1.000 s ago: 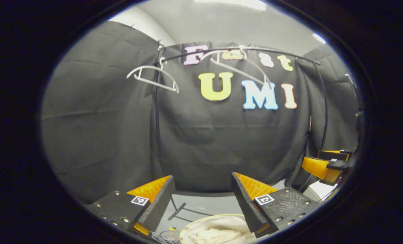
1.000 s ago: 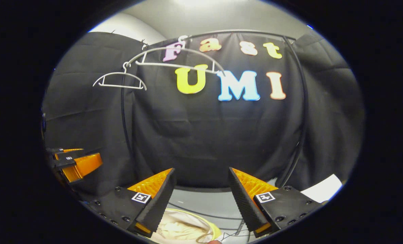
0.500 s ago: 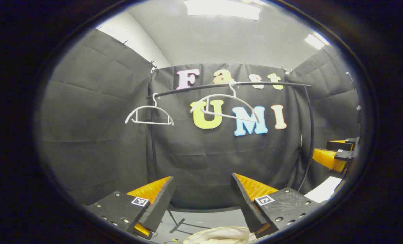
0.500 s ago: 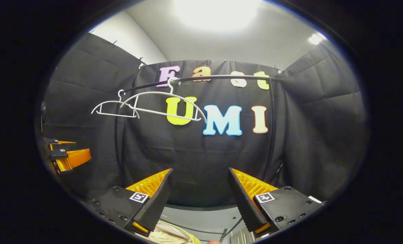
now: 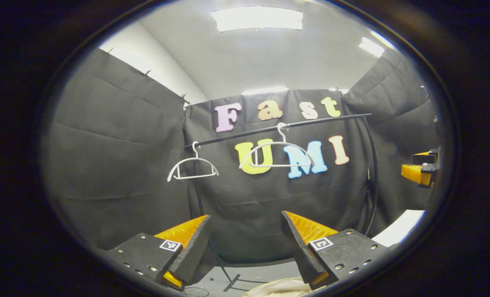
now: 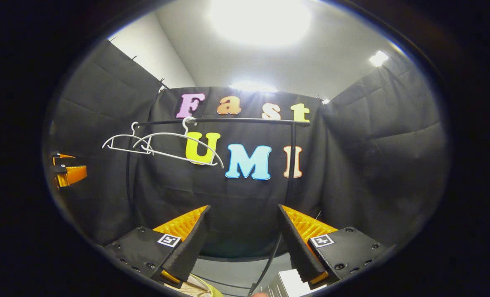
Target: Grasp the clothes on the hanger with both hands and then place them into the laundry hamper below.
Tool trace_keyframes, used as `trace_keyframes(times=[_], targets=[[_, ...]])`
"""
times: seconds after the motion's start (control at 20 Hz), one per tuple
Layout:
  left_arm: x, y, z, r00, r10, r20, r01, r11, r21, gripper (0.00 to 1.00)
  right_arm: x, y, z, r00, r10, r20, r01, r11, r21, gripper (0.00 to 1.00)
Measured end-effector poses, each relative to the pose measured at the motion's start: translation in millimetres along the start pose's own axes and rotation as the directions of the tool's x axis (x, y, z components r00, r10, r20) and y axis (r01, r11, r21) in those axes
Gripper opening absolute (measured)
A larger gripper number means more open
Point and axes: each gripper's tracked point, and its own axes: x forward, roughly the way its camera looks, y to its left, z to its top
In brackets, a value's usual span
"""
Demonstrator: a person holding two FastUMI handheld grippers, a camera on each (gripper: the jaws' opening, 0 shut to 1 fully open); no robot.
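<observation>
L hand-held gripper: fingers spread wide, nothing btwn them, pointed level at the back wall. Just below its tips, at the bottom edge of the left gripper view, a sliver of cream clothes lies inside the laundry hamper, of which a pale rim arc shows. Up ahead of the L hand-held gripper a black rail runs across; two white hangers hang on it, both bare: smaller hanger ahead-left, larger hanger straight ahead and higher. Rail's stand foot on the grey floor, just past the tips.

R hand-held gripper: also wide apart, holding nothing. Below its left finger, at the bottom edge of the right gripper view, a bit of the clothes and the hamper's yellowish rim. Rail ahead and above; both hangers up-left of the tips, overlapping from this angle.

Each hand-held gripper shows small and orange at the far side edge of the other's view, well apart; jaw state not readable from there.
</observation>
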Motion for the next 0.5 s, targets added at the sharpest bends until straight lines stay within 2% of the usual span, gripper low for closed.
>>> trace_keyframes(times=[0.15,0.3,0.5], targets=[[-16.1,3.6,11.1,1.000,0.006,0.024,-0.006,1.000,0.001,0.98,-14.0,-12.8,2.1,1.000,-0.026,-0.007,0.026,1.000,0.003,0.98],[-23.1,-0.3,19.3,0.998,-0.003,0.057,0.001,1.000,0.026,0.98,-27.5,-27.1,16.4,0.998,-0.052,0.036,0.052,0.999,0.002,0.96],[-25.6,-8.9,22.7,0.998,0.008,0.070,-0.008,1.000,0.002,0.98,-34.0,-40.9,20.8,0.996,-0.079,0.045,0.077,0.996,0.047,0.97]])
